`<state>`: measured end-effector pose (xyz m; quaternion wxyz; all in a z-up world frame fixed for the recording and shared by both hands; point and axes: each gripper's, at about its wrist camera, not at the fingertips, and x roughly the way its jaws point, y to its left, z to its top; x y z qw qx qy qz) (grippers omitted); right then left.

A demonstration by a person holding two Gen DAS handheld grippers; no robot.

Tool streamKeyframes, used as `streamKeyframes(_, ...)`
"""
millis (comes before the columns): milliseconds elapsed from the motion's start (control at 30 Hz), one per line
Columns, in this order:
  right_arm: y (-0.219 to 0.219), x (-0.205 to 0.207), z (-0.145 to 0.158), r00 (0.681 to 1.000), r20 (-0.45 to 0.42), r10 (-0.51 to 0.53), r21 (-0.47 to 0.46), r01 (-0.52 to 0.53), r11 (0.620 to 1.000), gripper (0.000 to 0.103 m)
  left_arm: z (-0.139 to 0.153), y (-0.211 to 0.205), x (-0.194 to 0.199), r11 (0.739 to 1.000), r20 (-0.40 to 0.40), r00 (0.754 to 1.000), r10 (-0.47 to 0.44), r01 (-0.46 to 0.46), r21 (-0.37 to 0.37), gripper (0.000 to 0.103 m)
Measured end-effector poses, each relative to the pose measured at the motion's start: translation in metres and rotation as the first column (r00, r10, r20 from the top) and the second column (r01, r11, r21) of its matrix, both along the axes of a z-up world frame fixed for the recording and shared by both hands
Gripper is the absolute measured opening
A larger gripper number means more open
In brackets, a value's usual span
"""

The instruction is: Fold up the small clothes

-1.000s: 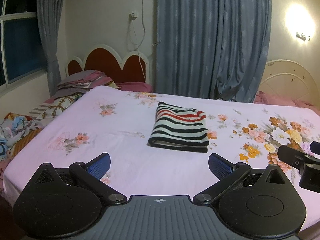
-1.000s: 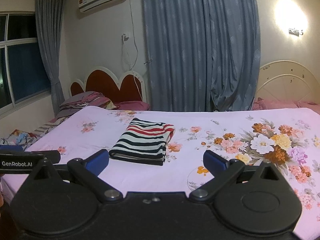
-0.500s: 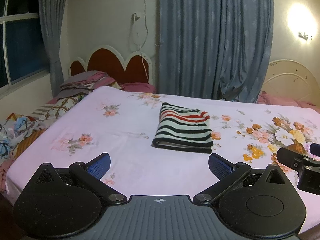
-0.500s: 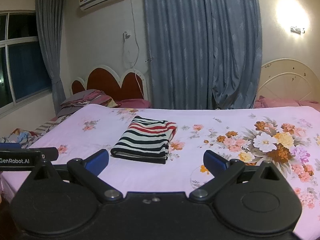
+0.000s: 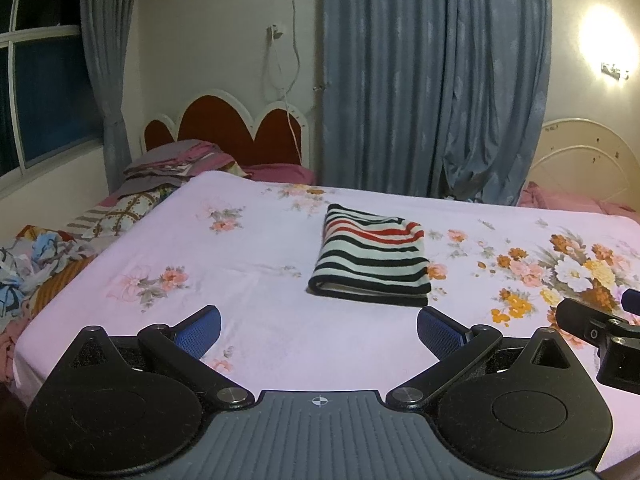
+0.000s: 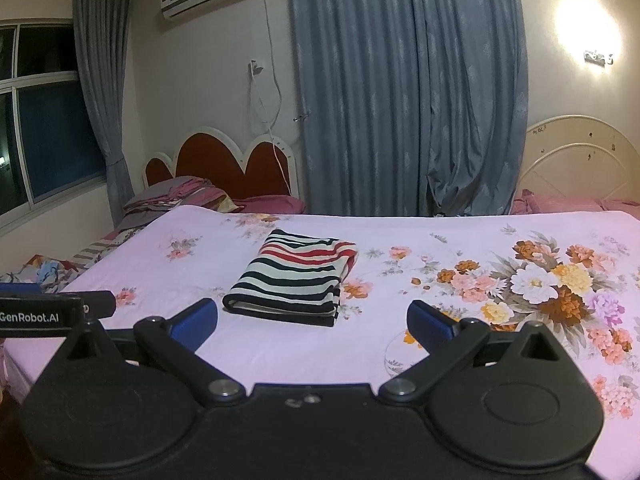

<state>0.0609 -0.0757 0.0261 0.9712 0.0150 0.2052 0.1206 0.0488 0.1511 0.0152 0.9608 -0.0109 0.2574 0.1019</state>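
Observation:
A striped garment (image 5: 372,258), black, white and red, lies folded into a neat rectangle in the middle of the pink floral bed sheet (image 5: 248,280); it also shows in the right wrist view (image 6: 296,278). My left gripper (image 5: 319,330) is open and empty, held back near the bed's front edge, apart from the garment. My right gripper (image 6: 312,320) is open and empty, also near the front edge, with the garment just beyond it. The right gripper shows at the right edge of the left wrist view (image 5: 600,328).
A pile of loose clothes (image 5: 36,264) lies at the bed's left side. Folded bedding and pillows (image 5: 176,164) sit by the red headboard (image 5: 228,128). Blue curtains (image 5: 432,80) hang behind the bed. A white bed frame (image 5: 584,160) stands at the far right.
Both grippers have drawn back and tilted up slightly; the folded garment sits a little farther off and has not moved on the bed. Both stay open.

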Motion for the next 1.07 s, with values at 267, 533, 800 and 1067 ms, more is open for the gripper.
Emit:
streamKeyframes(267,0.0,0.004,-0.002,1.0,-0.009,-0.006,0.002,0.006,1.0,0.101,-0.001,-0.004,0.001,1.0,-0.001,1.0,-0.004,0.004,0.002,0.103)
streamKeyframes(533,0.0,0.006,-0.005,1.0,-0.015,-0.007,0.004,0.007,1.0,0.101,-0.003,-0.007,0.004,1.0,-0.007,1.0,-0.007,0.007,0.004,0.103)
streamKeyframes(800,0.0,0.015,-0.012,0.999,-0.038,-0.013,0.004,0.013,1.0,0.101,-0.01,-0.01,0.016,1.0,-0.03,0.999,-0.027,0.028,0.007,0.103)
streamKeyframes(1067,-0.004,0.035,-0.024,0.996,-0.079,-0.043,0.007,0.044,0.999,0.101,-0.024,0.0,0.054,0.999,-0.074,0.996,-0.047,0.046,-0.02,0.103)
